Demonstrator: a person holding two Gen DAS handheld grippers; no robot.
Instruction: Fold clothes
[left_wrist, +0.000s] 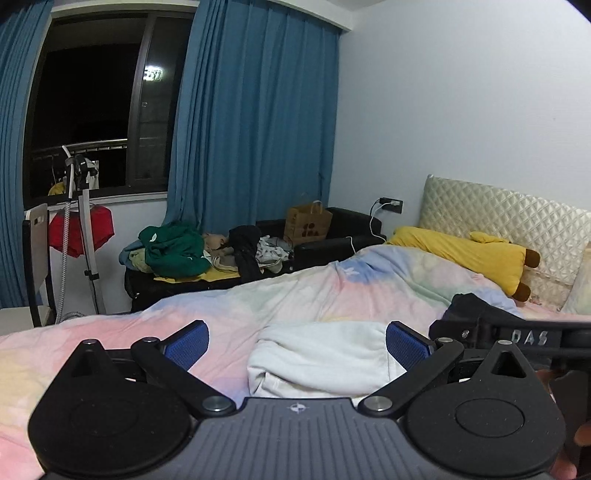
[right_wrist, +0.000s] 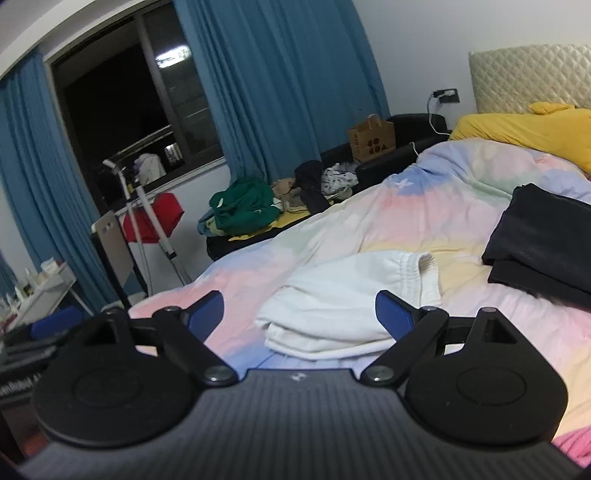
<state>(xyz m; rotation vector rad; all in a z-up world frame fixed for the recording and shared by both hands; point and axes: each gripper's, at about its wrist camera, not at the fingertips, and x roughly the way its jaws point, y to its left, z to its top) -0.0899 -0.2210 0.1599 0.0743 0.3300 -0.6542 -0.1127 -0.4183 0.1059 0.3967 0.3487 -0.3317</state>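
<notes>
A white garment (left_wrist: 317, 354) lies bunched and partly folded on the pastel quilt (left_wrist: 258, 299). My left gripper (left_wrist: 297, 341) hovers just short of it, open, its blue pads (left_wrist: 186, 341) spread wide with nothing between them. In the right wrist view the same white garment (right_wrist: 351, 299) shows a ribbed cuff at its far right. My right gripper (right_wrist: 299, 314) is open too, its jaws spread either side of the garment without touching it. A folded black garment (right_wrist: 543, 236) rests on the quilt (right_wrist: 369, 221) to the right. The other gripper's black body (left_wrist: 517, 336) shows at the right edge.
A sofa (left_wrist: 332, 236) beside the bed holds a heap of clothes, a green one (left_wrist: 173, 251) on top, and a brown paper bag (left_wrist: 308, 223). A yellow plush pillow (left_wrist: 461, 254) lies by the quilted headboard (left_wrist: 509, 214). A garment steamer stand (left_wrist: 85, 229) stands by the window.
</notes>
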